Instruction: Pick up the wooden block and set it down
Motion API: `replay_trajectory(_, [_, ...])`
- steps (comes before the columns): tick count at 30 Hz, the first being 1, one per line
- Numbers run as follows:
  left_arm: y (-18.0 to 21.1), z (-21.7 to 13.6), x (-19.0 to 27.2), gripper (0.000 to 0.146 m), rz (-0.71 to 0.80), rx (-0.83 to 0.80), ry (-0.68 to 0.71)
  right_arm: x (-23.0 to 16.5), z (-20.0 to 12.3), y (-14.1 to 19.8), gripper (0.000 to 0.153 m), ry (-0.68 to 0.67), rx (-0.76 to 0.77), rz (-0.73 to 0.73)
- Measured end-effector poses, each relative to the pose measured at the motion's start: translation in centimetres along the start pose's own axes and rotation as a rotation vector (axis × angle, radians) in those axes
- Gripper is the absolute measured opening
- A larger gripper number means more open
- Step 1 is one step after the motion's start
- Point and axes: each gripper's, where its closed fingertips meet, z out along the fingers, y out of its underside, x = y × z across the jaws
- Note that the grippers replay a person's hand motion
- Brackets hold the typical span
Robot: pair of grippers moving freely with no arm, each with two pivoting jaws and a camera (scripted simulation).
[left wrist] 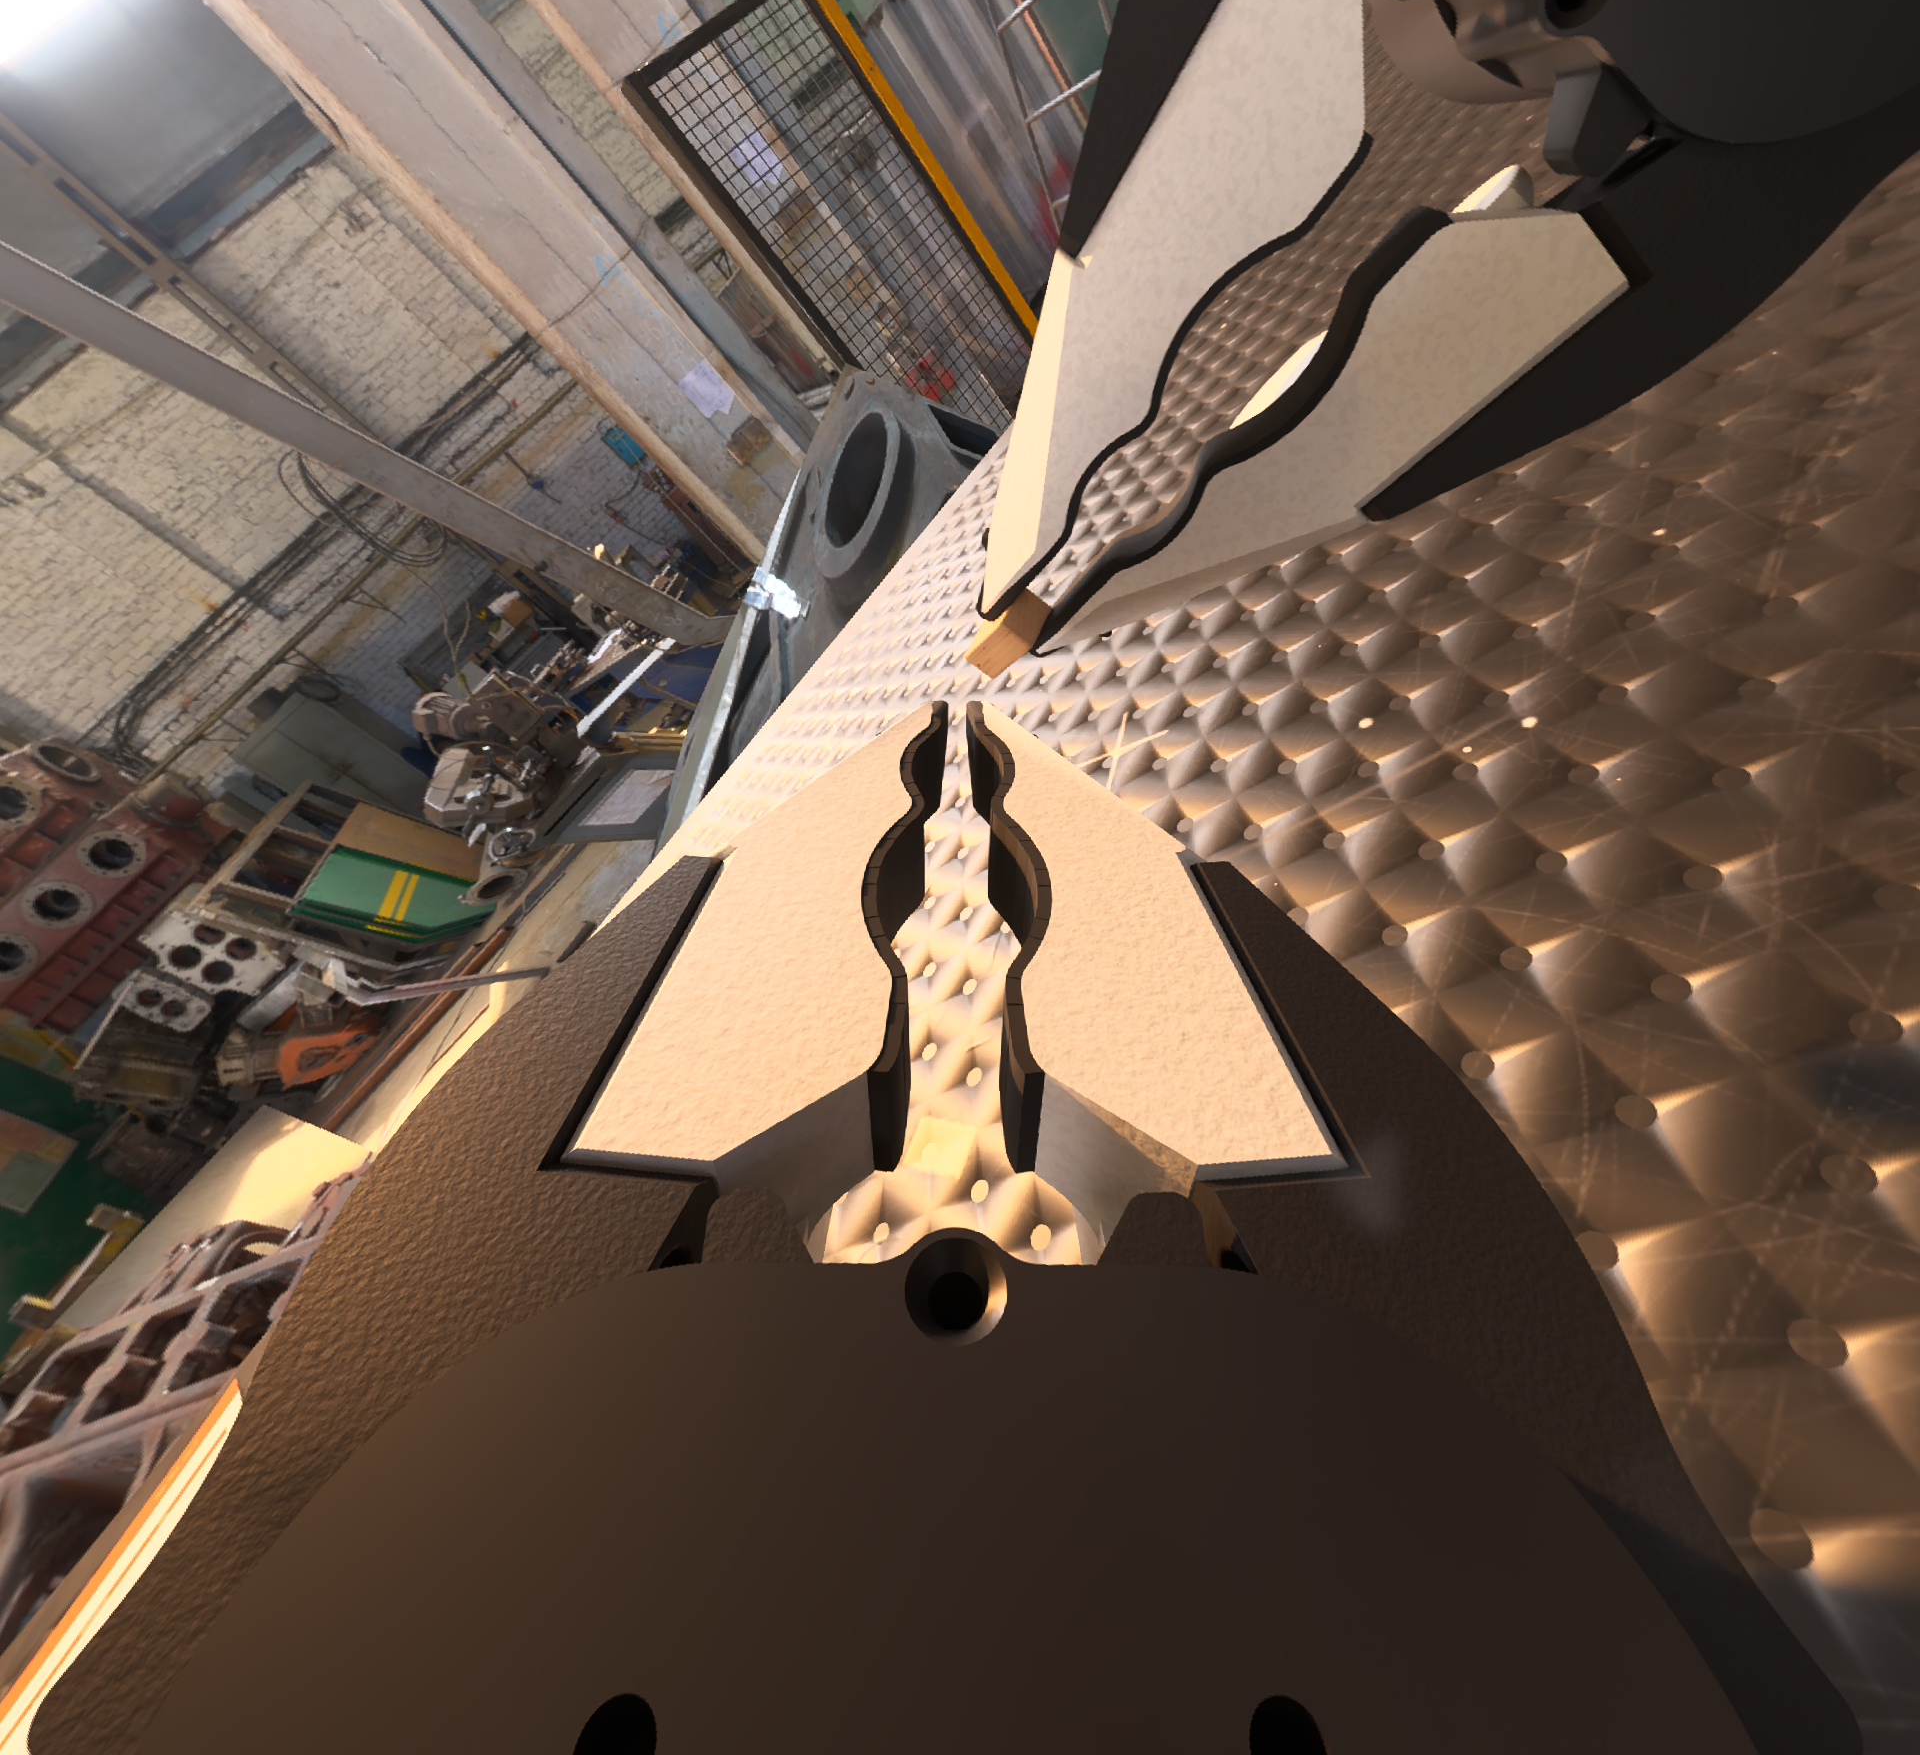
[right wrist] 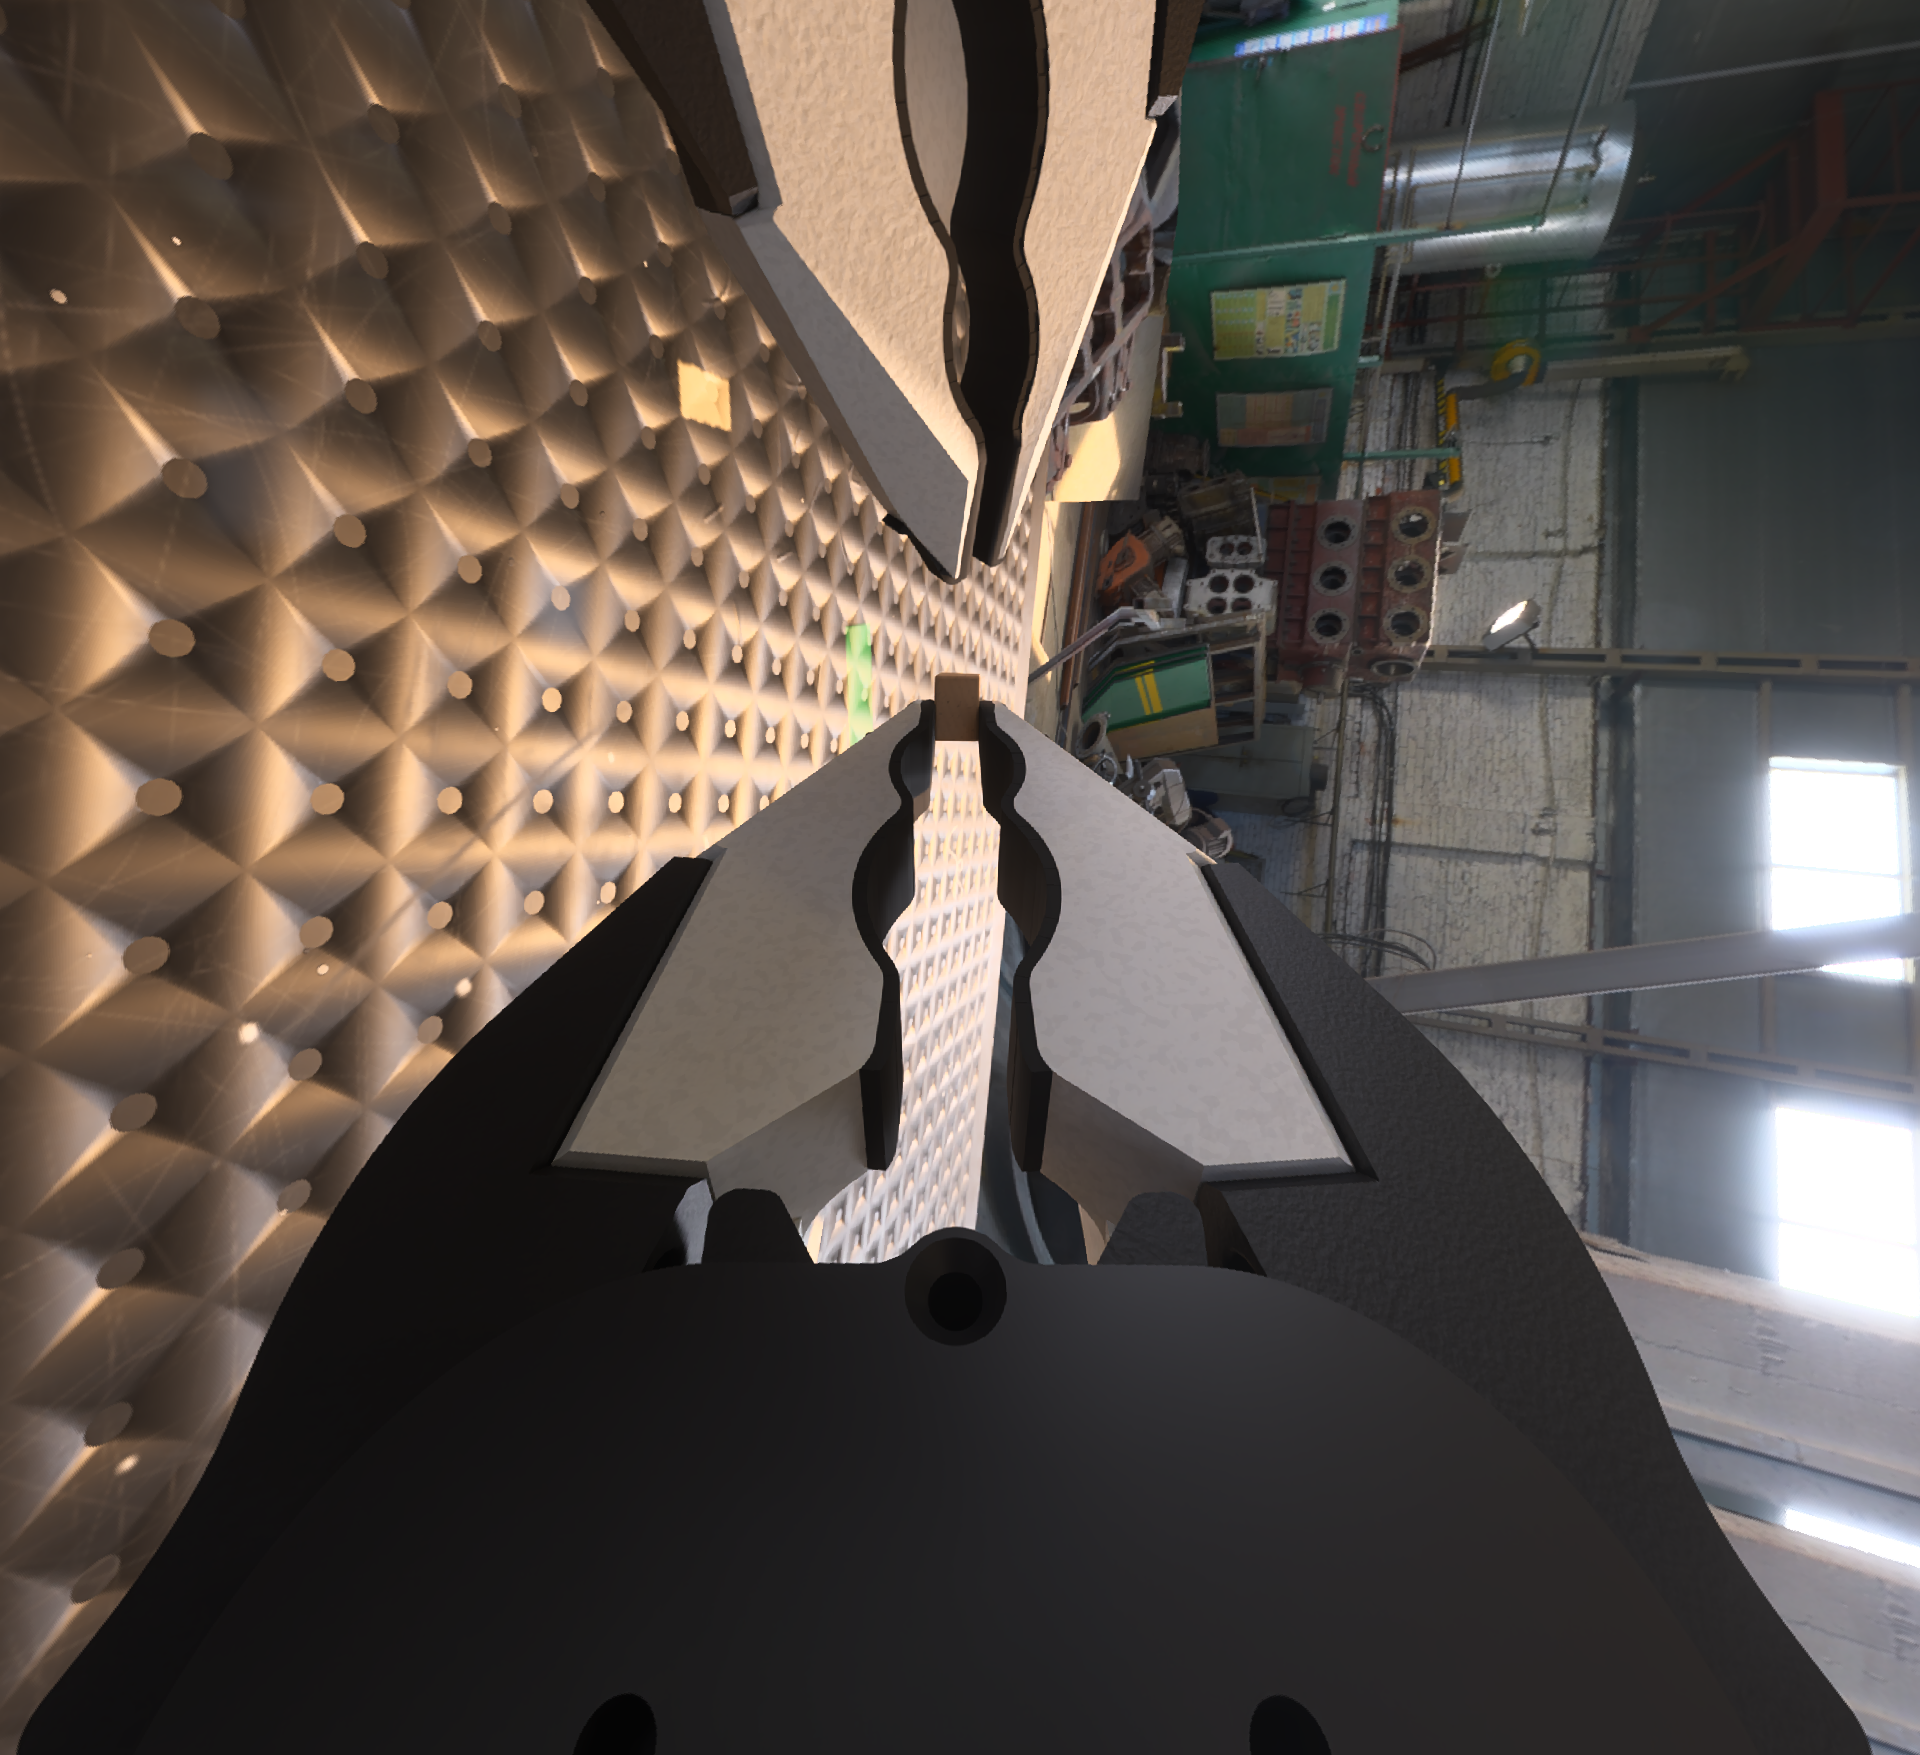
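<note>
The wooden block point(right wrist: 956, 703) is small and tan, pinched between the tips of my right gripper point(right wrist: 956, 720), which is shut on it above the studded metal table point(right wrist: 312, 562). In the left wrist view the right gripper point(left wrist: 1013, 627) comes in from the upper right with the block point(left wrist: 1000, 647) at its tips. My left gripper point(left wrist: 956, 716) is shut and empty, its tips just short of the block. It also shows in the right wrist view point(right wrist: 982, 552), pointing at the block from the top.
A tan square patch point(right wrist: 704, 391) and a green patch point(right wrist: 858, 682) lie on the table. The table's edge runs past both grippers. Beyond it stand a wire mesh panel point(left wrist: 831, 178), workshop machinery point(left wrist: 499, 749) and a green machine point(right wrist: 1288, 251).
</note>
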Motion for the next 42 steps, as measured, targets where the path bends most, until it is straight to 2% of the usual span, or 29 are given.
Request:
replay_trajectory(7, [0.5, 0.2, 0.0, 0.003, -0.028, -0.01, 0.021, -0.7, 0.2, 0.2, 0.008, -0.042, -0.001, 0.059])
replay_trajectory(10, [0.6, 0.1, 0.0, 0.003, -0.039, -0.014, 0.033, -1.7, 0.2, 0.0, 0.008, -0.095, 0.013, 0.126])
replay_trajectory(15, [0.8, -0.2, 0.6, 0.004, -0.082, -0.047, 0.123, -5.1, -0.7, -0.5, 0.008, -0.399, 0.086, 0.417])
replay_trajectory(20, [1.4, -0.2, 3.1, 0.004, -0.196, -0.148, 0.383, -8.0, -2.4, -0.2, 0.008, -0.695, 0.098, 0.619])
replay_trajectory(24, [1.8, -0.5, 5.4, 0.004, -0.268, -0.238, 0.564, -9.3, -3.5, -0.1, 0.008, -0.862, 0.108, 0.731])
replay_trajectory(32, [2.5, -1.0, 9.0, 0.004, -0.311, -0.372, 0.778, -10.9, -3.4, 0.8, 0.008, -0.926, 0.045, 0.727])
replay_trajectory(42, [3.7, -0.5, 10.3, 0.004, -0.323, -0.501, 0.864, -11.5, -3.2, 1.1, 0.008, -0.933, 0.025, 0.713])
